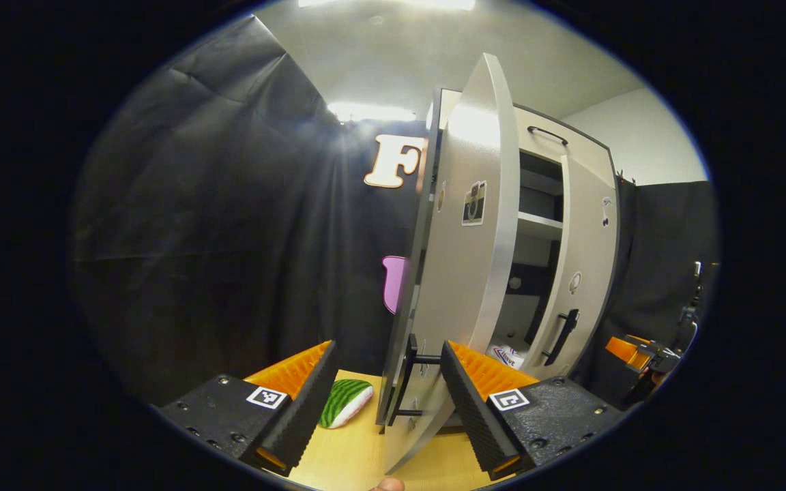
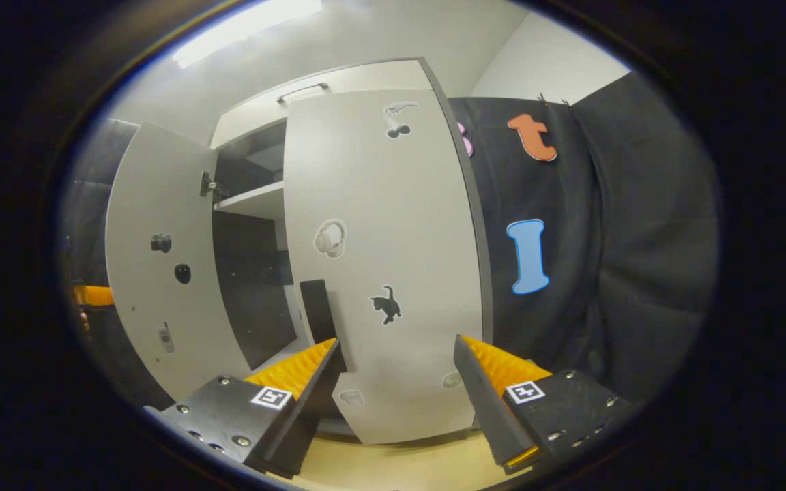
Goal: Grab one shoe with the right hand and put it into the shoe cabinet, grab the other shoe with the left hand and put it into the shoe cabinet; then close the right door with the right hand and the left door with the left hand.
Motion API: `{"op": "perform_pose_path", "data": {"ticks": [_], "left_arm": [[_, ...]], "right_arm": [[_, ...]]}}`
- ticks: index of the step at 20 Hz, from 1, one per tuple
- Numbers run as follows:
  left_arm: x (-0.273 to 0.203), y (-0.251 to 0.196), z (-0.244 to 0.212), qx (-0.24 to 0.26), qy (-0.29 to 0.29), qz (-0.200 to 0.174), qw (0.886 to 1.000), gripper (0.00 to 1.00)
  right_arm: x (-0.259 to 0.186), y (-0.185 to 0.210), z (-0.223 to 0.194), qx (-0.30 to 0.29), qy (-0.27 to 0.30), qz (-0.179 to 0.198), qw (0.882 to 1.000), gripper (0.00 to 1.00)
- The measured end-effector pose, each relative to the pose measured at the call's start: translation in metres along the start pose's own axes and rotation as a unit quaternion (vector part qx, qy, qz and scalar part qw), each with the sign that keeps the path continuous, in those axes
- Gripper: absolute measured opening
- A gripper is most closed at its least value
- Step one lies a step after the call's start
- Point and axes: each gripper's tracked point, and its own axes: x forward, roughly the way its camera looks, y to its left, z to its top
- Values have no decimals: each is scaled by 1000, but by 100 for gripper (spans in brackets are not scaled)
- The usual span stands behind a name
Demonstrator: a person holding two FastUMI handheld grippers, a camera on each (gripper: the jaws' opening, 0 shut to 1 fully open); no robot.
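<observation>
Shoe cabinet (image 2: 338,75): right door (image 2: 393,273) nearly shut, left door (image 1: 464,273) ajar.
Shoe (image 1: 506,356): inside, on the bottom shelf.
Left gripper (image 1: 387,382): fingers spread wide, empty, straddling the left door's handle (image 1: 410,378); best pushed steadily on the door's face.
Right gripper (image 2: 398,382): gaping, empty.

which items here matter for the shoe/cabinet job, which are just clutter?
Job:
- cabinet
- left door, open
- right door, nearly closed
- shoe inside the cabinet
- left gripper, open, near the left door's handle
- right gripper, open, facing the right door

Lying about:
- watermelon-pattern toy on the table
</observation>
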Motion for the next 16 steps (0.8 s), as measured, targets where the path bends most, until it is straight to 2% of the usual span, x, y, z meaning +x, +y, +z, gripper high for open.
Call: {"op": "perform_pose_path", "data": {"ticks": [3, 4, 5, 11, 16], "left_arm": [[5, -17, -1, 11, 3, -29, 1000, 93], [14, -38, -5, 11, 5, -40, 999, 87], [20, -48, -8, 9, 6, -49, 999, 93], [31, -82, -14, -15, 11, -98, 995, 93], [42, -111, -23, -15, 10, -131, 991, 93]], "right_arm": [[-5, -5, -1, -2, 1, -5, 1000, 98], [-8, -7, -1, -2, 2, -8, 1000, 98], [-11, -11, -1, -2, 2, -11, 1000, 98], [-29, -34, 3, 1, 1, -37, 999, 98], [-44, -49, 8, -1, -3, -54, 999, 98]]}}
